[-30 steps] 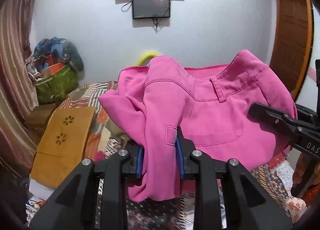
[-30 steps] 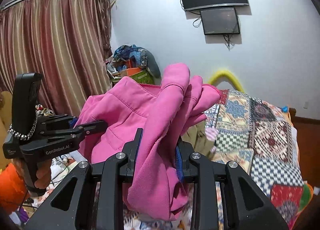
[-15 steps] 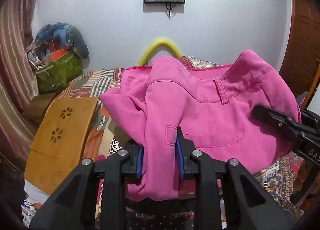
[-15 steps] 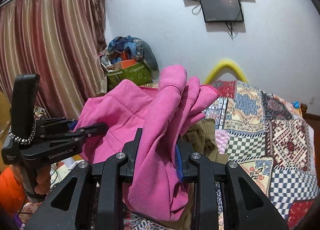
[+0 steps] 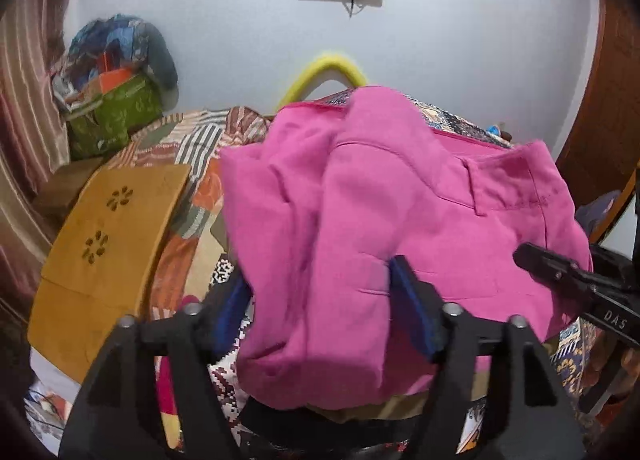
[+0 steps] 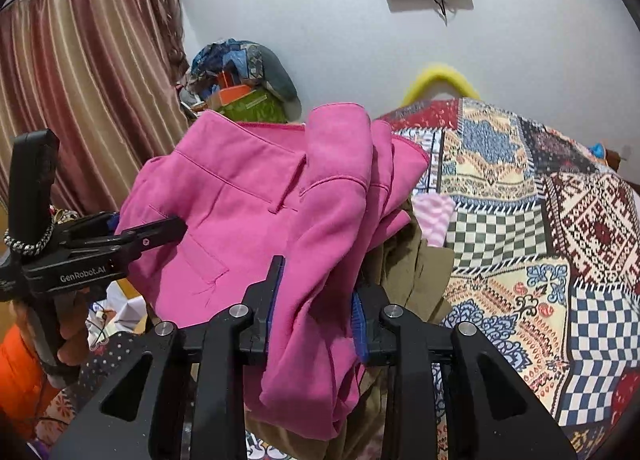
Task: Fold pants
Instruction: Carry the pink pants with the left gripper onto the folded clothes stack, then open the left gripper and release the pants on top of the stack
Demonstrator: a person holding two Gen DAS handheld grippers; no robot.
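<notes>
The folded pink pants (image 5: pixel 420 196) hang bunched between both grippers, low over the bed. My left gripper (image 5: pixel 316 280) has its jaws opening wide; the cloth still lies between its blue pads (image 5: pixel 408 308) but is no longer pinched. In the right wrist view the pink pants (image 6: pixel 240 196) drape over a khaki garment (image 6: pixel 412 268), and my right gripper (image 6: pixel 316 280) is shut on a thick fold of them. The left gripper (image 6: pixel 160 230) shows there at the left edge, held by a hand. The right gripper (image 5: pixel 532 256) shows at the right of the left wrist view.
A patchwork quilt (image 6: pixel 520 220) covers the bed. A wooden lap table (image 5: pixel 108 244) lies at its left side. A pile of bags (image 5: pixel 112 100) stands by the curtain (image 6: pixel 80 80). A yellow hoop (image 5: pixel 328 68) rises behind the bed; a wooden door (image 5: pixel 612 100) is at right.
Both grippers have come down toward the bed with the pants. The left gripper's jaws, shut on the cloth before, have spread apart. The right gripper keeps its grip.
</notes>
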